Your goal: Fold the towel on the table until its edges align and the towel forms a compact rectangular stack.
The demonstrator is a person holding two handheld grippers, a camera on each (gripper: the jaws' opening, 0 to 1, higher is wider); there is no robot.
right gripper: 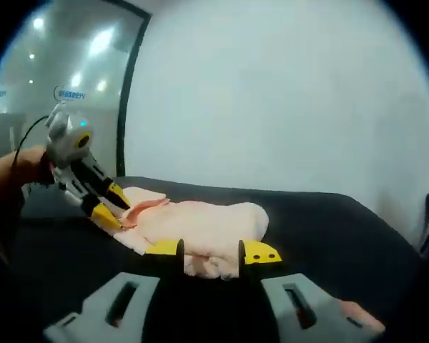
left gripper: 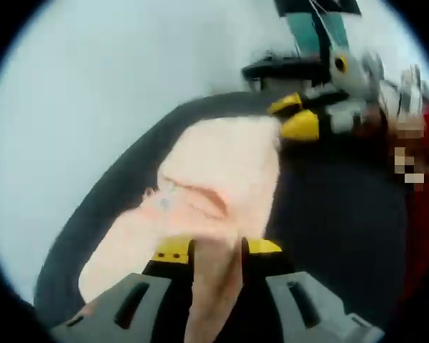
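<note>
While the pink towel [right gripper: 200, 227] lies bunched on the black table [right gripper: 329, 229], I grip one edge in my left gripper [left gripper: 216, 250] and another in my right gripper [right gripper: 211, 251].

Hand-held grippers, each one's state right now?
Left hand-held gripper: shut on the towel.
Right hand-held gripper: shut on the towel's edge.

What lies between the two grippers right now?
The pink towel. In the right gripper view it spans the dark table from the left gripper, pinching its far edge, to the right gripper, closed on its near edge.
</note>
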